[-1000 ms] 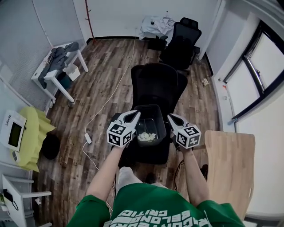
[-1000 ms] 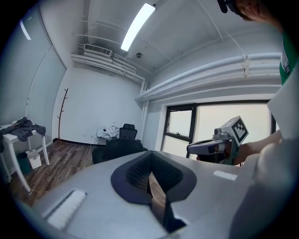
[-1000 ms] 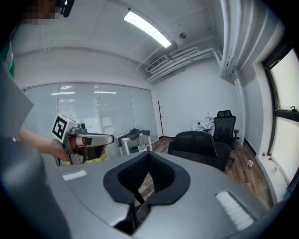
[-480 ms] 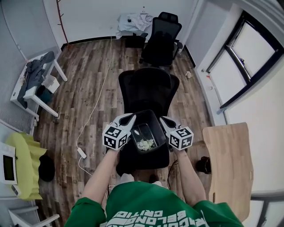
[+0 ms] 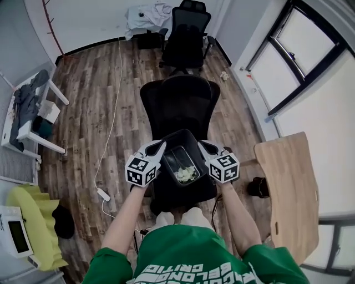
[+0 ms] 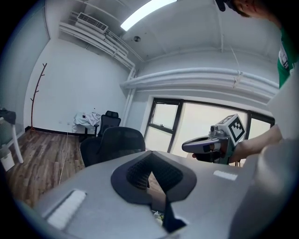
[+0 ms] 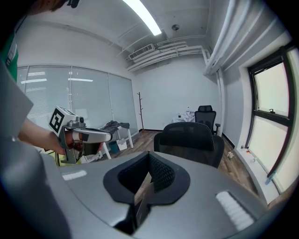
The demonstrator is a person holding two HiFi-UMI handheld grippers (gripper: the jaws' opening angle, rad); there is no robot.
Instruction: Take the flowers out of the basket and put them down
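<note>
A black basket [image 5: 178, 141] hangs between my two grippers above the seat of a black office chair [image 5: 180, 102]. Pale white and green flowers [image 5: 186, 175] lie in its bottom. In the head view my left gripper [image 5: 158, 146] is at the basket's left rim and my right gripper [image 5: 203, 145] at its right rim. In the left gripper view the left gripper [image 6: 152, 179] is shut on a thin edge of the basket, with a bit of the flowers [image 6: 159, 215] below. The right gripper [image 7: 148, 176] is shut on the basket's edge in the same way.
A second black chair [image 5: 186, 30] stands at the far wall beside a heap of cloth [image 5: 145, 12]. A wooden tabletop [image 5: 289, 188] is at the right, a white table [image 5: 30, 119] with clothes at the left. A white cable [image 5: 111, 122] runs across the wood floor.
Both grippers and the basket between them have come down a little and nearer to the chair seat. The head view has swung, so the room has shifted in the picture. Both grips are unchanged.
</note>
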